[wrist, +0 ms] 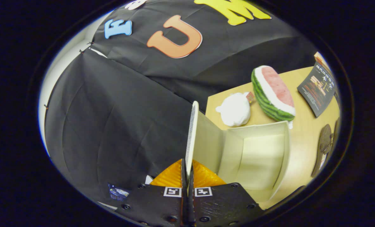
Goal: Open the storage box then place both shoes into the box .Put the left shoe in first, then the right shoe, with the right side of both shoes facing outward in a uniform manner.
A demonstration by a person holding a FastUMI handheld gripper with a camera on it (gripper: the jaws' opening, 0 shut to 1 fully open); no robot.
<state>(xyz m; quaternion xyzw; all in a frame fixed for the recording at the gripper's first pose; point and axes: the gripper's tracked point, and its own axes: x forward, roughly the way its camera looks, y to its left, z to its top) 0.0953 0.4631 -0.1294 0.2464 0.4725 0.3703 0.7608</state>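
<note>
Right now the gripper is clamped on the thin edge of the storage box's lid, its two orange ribbed fingers pressed together with the lid panel pinched between them. The storage box lies open just beside the lid, a pale cardboard shell with flat, smooth walls and a bare, hollow interior. The lid stands nearly upright from the box's hinge side.

The grip is the weak spot, I judge. Cardboard this thin could bend or crease if the lid is swung further than its fold allows, and the light box might drag or tip across the smooth wooden counter along with it. If the pinch lets go too soon, the lid could fall shut over the box again.

Beyond the box, a white plush toy and a soft watermelon-slice cushion sit near its far wall; a sliding box could nudge them. A dark brown shoe, flat and slipper-like, lies on the counter on the side of the box away from the lid, well apart from the gripper. A dark printed booklet rests past the watermelon. No shoe is in the box yet.
</note>
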